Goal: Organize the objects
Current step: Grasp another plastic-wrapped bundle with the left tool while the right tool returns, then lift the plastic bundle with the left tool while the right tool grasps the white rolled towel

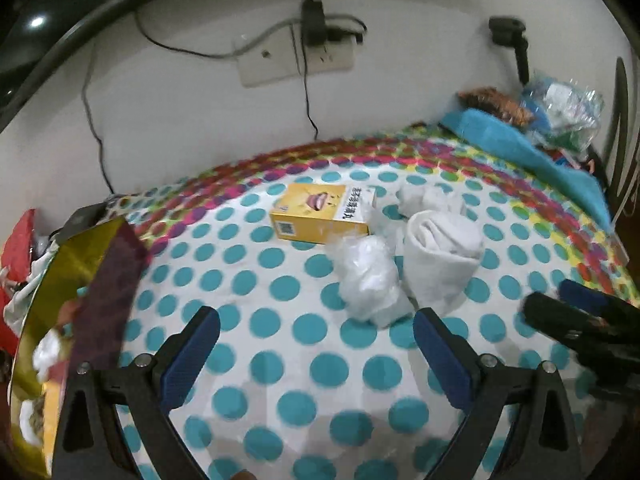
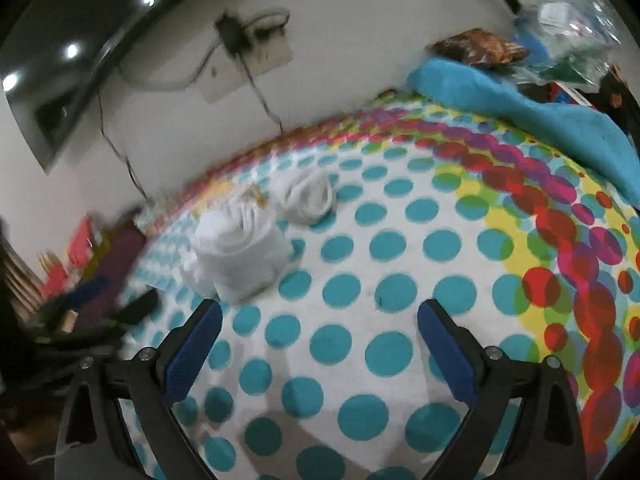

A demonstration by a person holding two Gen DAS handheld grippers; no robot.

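Observation:
A yellow box (image 1: 320,213) lies on the polka-dot cloth (image 1: 304,336). Beside it lie a rolled white sock (image 1: 438,254), a plastic-wrapped white bundle (image 1: 370,280) and another white roll (image 1: 428,198) behind. My left gripper (image 1: 316,340) is open and empty, short of the bundle. My right gripper (image 2: 320,332) is open and empty; its fingers also show at the right of the left wrist view (image 1: 576,312). In the right wrist view the rolled sock (image 2: 240,250) and the other white roll (image 2: 308,194) lie ahead to the left.
A gold and purple box (image 1: 80,280) with items inside stands at the left edge. A blue towel (image 1: 520,144), a brown packet (image 1: 496,104) and a clear plastic bag (image 1: 568,108) lie at the back right. A wall socket (image 1: 296,56) with cables is behind.

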